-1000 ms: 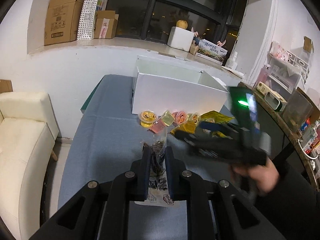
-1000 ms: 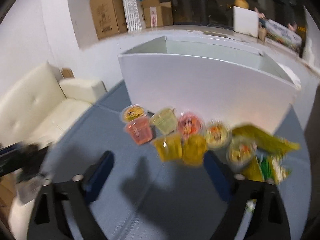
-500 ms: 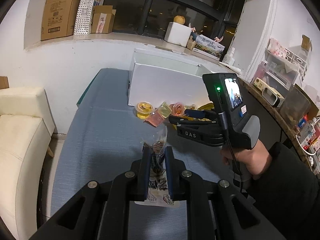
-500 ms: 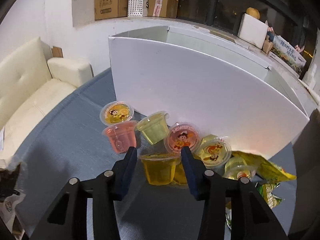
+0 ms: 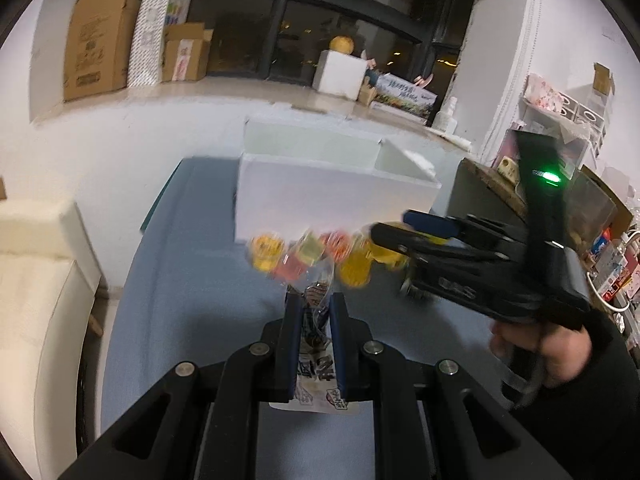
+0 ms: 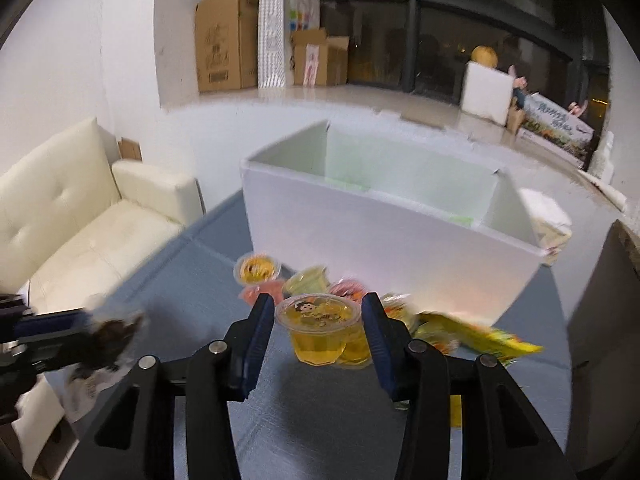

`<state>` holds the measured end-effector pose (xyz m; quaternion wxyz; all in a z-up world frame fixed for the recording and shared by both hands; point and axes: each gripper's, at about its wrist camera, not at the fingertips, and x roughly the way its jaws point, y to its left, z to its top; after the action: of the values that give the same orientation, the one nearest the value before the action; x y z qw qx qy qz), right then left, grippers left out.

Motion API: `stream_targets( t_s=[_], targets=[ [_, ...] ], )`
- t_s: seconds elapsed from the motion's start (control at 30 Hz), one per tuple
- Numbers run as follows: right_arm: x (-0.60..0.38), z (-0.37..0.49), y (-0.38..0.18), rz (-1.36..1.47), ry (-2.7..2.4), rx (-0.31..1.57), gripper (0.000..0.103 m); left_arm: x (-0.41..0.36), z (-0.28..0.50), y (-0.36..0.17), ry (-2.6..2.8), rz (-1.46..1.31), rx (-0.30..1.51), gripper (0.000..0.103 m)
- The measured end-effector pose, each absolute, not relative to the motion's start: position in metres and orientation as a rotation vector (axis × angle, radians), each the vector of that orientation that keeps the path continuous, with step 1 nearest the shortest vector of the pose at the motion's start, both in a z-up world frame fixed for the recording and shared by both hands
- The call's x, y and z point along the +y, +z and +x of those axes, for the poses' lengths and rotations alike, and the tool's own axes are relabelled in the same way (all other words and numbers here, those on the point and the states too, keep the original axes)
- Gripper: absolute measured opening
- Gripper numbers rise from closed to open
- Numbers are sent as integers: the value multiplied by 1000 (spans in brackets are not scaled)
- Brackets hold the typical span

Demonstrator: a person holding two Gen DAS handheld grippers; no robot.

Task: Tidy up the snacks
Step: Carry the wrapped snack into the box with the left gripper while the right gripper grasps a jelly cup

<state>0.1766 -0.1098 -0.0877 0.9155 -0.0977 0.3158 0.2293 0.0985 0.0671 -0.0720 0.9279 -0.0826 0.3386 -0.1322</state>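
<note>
My right gripper (image 6: 318, 312) is shut on a yellow jelly cup (image 6: 320, 332) with a cartoon lid, held upright above the blue-grey table (image 6: 180, 280). Behind it several more jelly cups (image 6: 258, 268) cluster before an open white box (image 6: 360, 232), with yellow snack bags (image 6: 480, 332) to the right. My left gripper (image 5: 316, 300) is shut on a clear snack packet (image 5: 316, 376) with dark contents and a white label. In the left wrist view the right gripper (image 5: 394, 226) reaches in from the right above the blurred cups (image 5: 266, 248), near the box (image 5: 320, 196).
A cream sofa (image 6: 72, 220) stands left of the table. Cardboard boxes (image 6: 224, 40) and a white foam box (image 6: 486, 92) sit on the window ledge behind. A dark cabinet (image 6: 600, 320) borders the table on the right, with cluttered shelves (image 5: 560, 120) beyond it.
The right gripper closed on the yellow jelly cup and lifted it off the table. The left gripper kept its hold on the packet and shifted slightly.
</note>
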Motion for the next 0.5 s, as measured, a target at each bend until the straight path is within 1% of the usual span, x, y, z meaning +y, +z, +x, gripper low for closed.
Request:
stream_targets(
  t_s=[0.27, 0.5],
  targets=[
    [-163, 181, -34, -139, 424, 556, 50, 30, 166, -20, -349, -113, 613, 16],
    [-180, 226, -16, -87, 408, 552, 50, 8, 241, 1, -348, -64, 593, 16]
  ],
)
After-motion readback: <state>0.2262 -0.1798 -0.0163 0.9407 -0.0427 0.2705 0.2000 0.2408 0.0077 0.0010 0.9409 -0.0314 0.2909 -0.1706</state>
